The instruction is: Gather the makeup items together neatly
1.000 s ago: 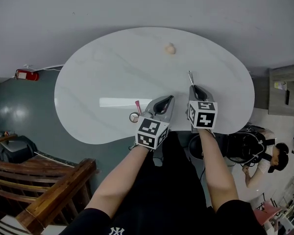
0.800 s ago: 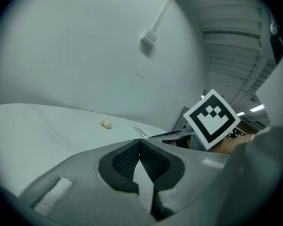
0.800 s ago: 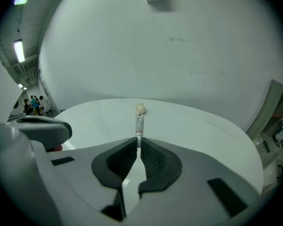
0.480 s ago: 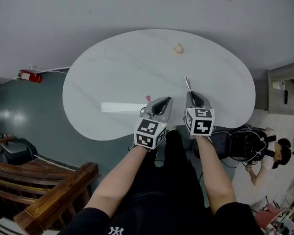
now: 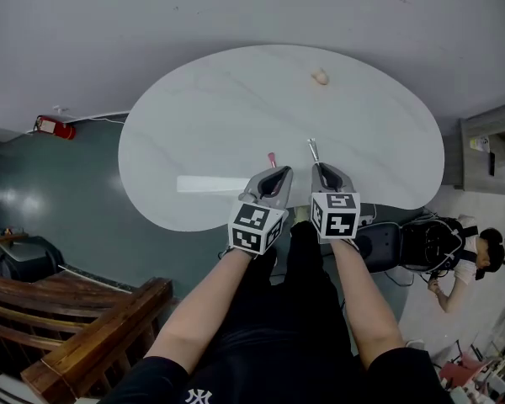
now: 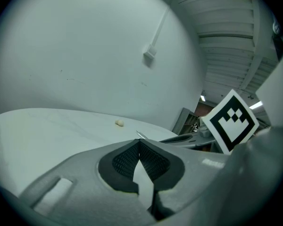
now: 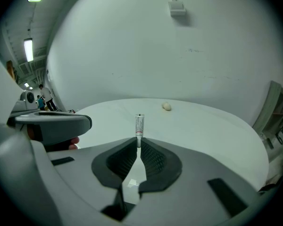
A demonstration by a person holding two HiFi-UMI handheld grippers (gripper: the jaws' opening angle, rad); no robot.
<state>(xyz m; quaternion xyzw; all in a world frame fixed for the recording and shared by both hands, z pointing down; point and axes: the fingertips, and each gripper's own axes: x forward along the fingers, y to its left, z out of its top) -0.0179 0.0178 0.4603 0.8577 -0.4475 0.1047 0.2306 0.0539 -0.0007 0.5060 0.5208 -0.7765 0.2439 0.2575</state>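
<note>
1. The left claw (image 6: 139, 142) has its jaws pinched together on nothing; a small pink item (image 5: 271, 158) lies on the desk (image 5: 202, 116) just left of its tip.
2. The right claw (image 7: 139, 142) is clamped narrowly on a slim tube (image 7: 139, 125) pointing ahead.
3. A beige puff (image 7: 166, 106) sits well ahead of that claw.
</note>
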